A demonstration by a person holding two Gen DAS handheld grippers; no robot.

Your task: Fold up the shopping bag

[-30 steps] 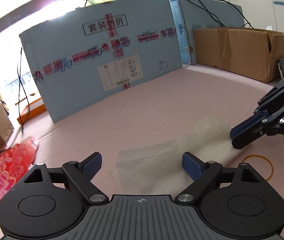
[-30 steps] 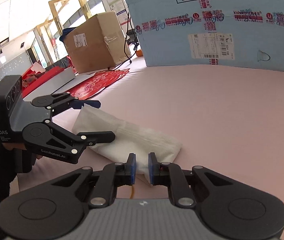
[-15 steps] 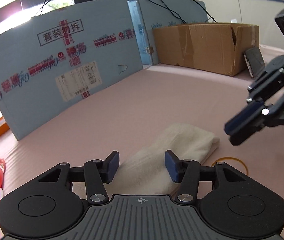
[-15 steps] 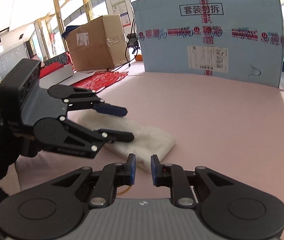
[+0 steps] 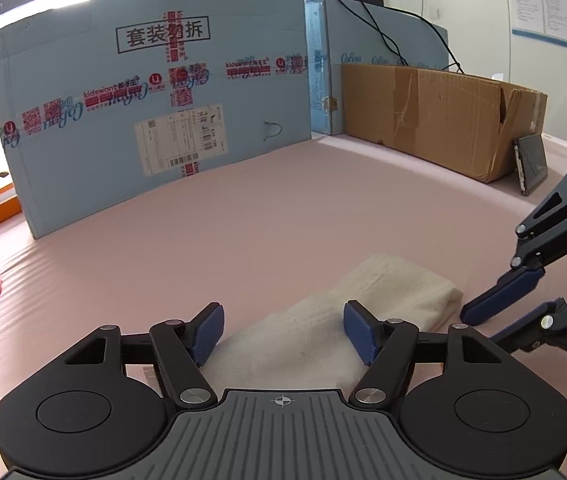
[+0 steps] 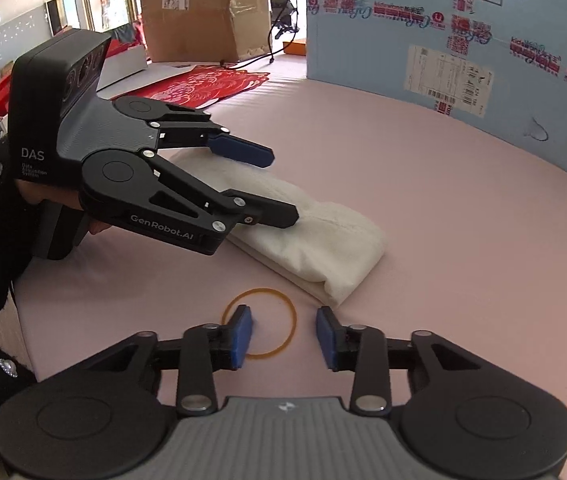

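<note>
- The left gripper (image 5: 283,330) has its jaws spread and opening, over the near end of the folded white shopping bag (image 5: 323,324), pads clear of it.
- The right gripper (image 6: 283,336), jaws apart around nothing, hovers over a rubber band (image 6: 259,324) just beside the bag's far end.
- Both lie on the pink table (image 5: 283,220).

storeroom-like office: cartons (image 5: 435,116), wall notices (image 5: 555,4)

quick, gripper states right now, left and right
left gripper: jaws opening, folded bag between them, not gripped
right gripper: open, empty, above the rubber band
</note>
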